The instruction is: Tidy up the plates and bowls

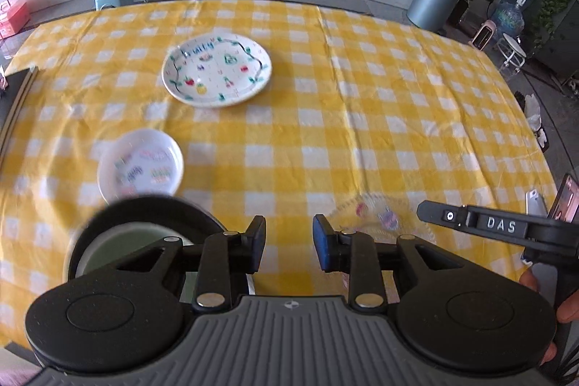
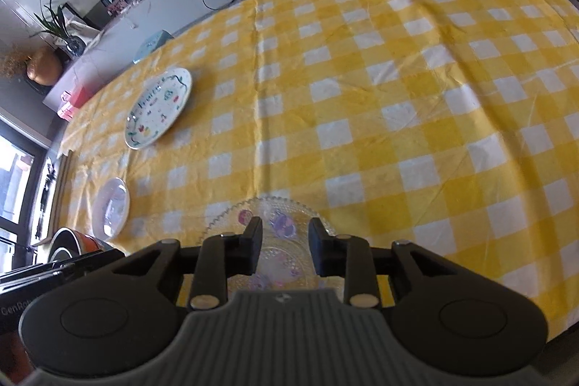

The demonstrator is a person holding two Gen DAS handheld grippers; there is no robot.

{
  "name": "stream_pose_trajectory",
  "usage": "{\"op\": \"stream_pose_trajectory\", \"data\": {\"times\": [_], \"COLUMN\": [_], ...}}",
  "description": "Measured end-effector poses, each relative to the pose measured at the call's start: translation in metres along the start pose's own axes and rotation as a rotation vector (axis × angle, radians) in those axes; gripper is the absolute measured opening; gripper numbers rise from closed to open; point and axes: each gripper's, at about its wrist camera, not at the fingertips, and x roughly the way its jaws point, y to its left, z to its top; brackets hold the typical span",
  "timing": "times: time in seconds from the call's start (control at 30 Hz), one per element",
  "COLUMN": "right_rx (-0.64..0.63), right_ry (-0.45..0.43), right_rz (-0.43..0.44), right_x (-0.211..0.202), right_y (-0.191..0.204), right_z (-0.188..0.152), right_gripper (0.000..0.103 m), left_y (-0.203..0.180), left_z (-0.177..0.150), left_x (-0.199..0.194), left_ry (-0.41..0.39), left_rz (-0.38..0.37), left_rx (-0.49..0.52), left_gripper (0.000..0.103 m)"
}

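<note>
Both grippers, left gripper (image 1: 288, 246) and right gripper (image 2: 284, 248), hover level, jaws parted, above the glass plate (image 2: 269, 241).

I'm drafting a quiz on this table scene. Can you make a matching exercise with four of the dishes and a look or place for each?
Things:
1. fruit-pattern plate
2. small white dish
3. clear glass plate
4. dark-rimmed bowl

Descriptions:
A. see-through, scalloped edge, just ahead of the right gripper
B. green inside, nearest the left gripper, on its left
C. farthest away, green vine border
D. plain rim with pastel lettering, between the bowl and the big plate

Pairs: 1-C, 2-D, 3-A, 4-B
</note>
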Motion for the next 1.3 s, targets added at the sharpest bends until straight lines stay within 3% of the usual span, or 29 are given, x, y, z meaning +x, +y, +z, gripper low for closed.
{"op": "stream_pose_trajectory", "data": {"times": [0.27,0.43,0.9,1.3], "right_rx": [0.028,0.053,0.083,0.131], "right_ry": [-0.059,-0.021,-0.029,-0.004], "right_rz": [0.100,0.121,0.207,0.221], "right_x": [0.026,0.054,0.126,0.171], "right_y": [0.030,0.043,0.080,0.085], "right_z": [0.017,0.031,0.082,0.110], "right_gripper": [0.028,0.029,0.029,0.029], "left_y": [0.044,0.074,0.166,0.188], "left_z": [0.049,0.072,0.111,0.118], "left_x": [-0.010,0.000,0.063,0.112], "left_ry": [-0.042,-0.070,-0.121,-0.123], "left_rz": [0.003,0.027,-0.078,-0.184], "left_rx": [0.058,0.063,-0.137,-0.228], "left_gripper": [0.034,0.034,0.034,0.034]}}
